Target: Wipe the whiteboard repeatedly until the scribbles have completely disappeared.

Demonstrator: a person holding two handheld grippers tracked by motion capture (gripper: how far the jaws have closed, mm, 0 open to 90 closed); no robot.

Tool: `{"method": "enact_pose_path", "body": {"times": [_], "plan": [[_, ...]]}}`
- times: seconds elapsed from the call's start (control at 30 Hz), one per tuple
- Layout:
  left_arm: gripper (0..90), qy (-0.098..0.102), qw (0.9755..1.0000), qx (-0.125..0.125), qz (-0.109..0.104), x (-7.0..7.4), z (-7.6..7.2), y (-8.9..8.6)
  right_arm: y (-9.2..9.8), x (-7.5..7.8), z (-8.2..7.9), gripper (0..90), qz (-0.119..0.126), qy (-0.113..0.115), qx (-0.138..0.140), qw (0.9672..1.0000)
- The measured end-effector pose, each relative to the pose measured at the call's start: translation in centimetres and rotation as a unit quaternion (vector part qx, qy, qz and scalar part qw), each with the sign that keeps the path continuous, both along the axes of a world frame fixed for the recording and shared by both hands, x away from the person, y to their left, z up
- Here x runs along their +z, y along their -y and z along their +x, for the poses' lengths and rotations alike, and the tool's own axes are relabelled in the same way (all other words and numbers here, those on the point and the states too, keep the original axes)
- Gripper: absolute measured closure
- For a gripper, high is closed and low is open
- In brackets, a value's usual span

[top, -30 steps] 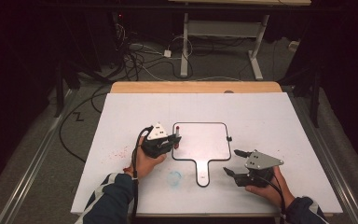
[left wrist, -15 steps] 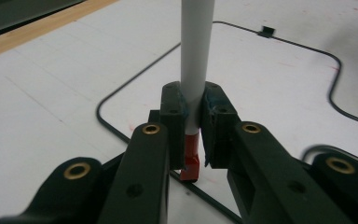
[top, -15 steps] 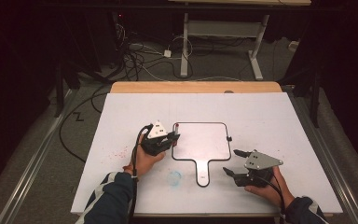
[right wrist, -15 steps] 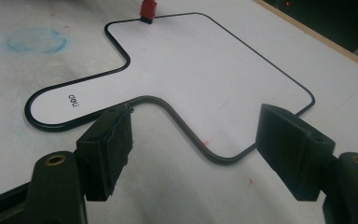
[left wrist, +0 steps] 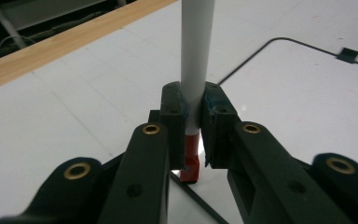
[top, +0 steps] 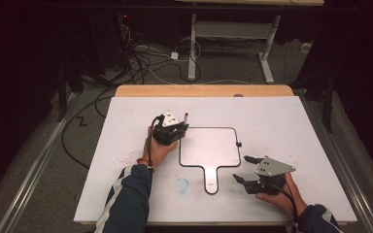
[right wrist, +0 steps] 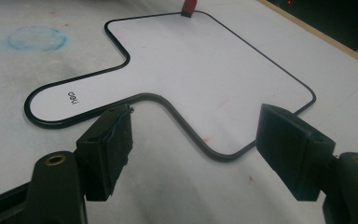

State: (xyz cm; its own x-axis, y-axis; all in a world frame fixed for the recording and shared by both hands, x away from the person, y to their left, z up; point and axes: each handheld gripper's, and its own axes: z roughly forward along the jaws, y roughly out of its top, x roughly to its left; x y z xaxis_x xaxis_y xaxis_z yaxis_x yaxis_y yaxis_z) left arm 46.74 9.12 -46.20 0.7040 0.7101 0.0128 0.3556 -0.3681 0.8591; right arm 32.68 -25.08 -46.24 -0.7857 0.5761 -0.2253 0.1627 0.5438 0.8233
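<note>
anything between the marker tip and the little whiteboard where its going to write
Nothing visible. The left claw is shut on the marker, whose red tip already sits at the corner of the paddle-shaped whiteboard. The board's white face is bare. The right claw is open beside the board's handle, off its surface.

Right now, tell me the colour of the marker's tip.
Red; the marker's tip shows best in the left gripper view.

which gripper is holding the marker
The left gripper: its jaws are shut on the white marker, red tip down at the whiteboard's corner. The right gripper stands open and empty near the board's handle.
</note>
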Motion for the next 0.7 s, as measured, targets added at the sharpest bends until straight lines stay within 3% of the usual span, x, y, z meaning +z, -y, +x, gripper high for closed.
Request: {"method": "enact_pose_path", "body": {"times": [0.53,0.7], "plan": [[79.1,0.004,0.9998,-0.019,-0.004,-0.2,0.0,3.8,-0.1,0.0,-0.1,27.9,-0.002,-0.001,0.005,1.0000],[79.1,0.004,0.9990,-0.045,0.005,-0.2,-0.5,6.1,0.0,0.1,0.0,27.9,0.000,-0.001,0.001,1.0000]]}}
